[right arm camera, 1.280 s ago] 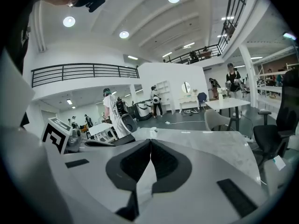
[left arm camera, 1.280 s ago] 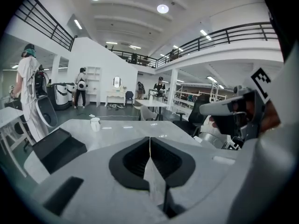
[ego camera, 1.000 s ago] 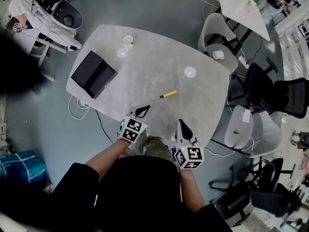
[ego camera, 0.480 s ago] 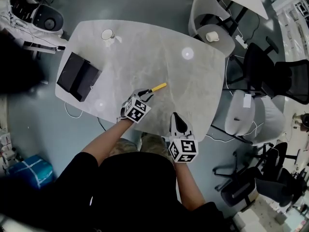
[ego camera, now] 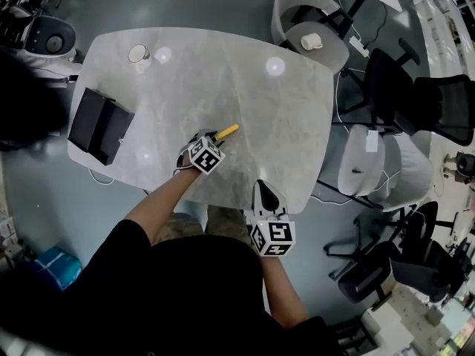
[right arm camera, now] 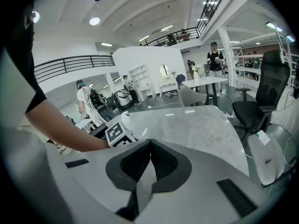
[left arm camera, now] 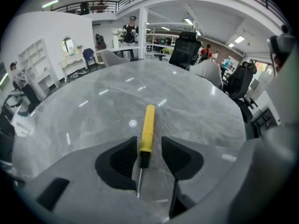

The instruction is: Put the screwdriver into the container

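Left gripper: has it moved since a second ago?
Yes. The left gripper moved forward from the table's near edge to the screwdriver, which now lies between its opening jaws.

Pale grey, marbled worktop (ego camera: pixel 252 87) with rounded corners, seen from above. Lying directly on it are a yellow-handled screwdriver (ego camera: pixel 227 131), flat and near the middle of the near half, a black box-shaped container (ego camera: pixel 100 124) at the left edge, and a small white cup (ego camera: pixel 138 53) near the far left corner.
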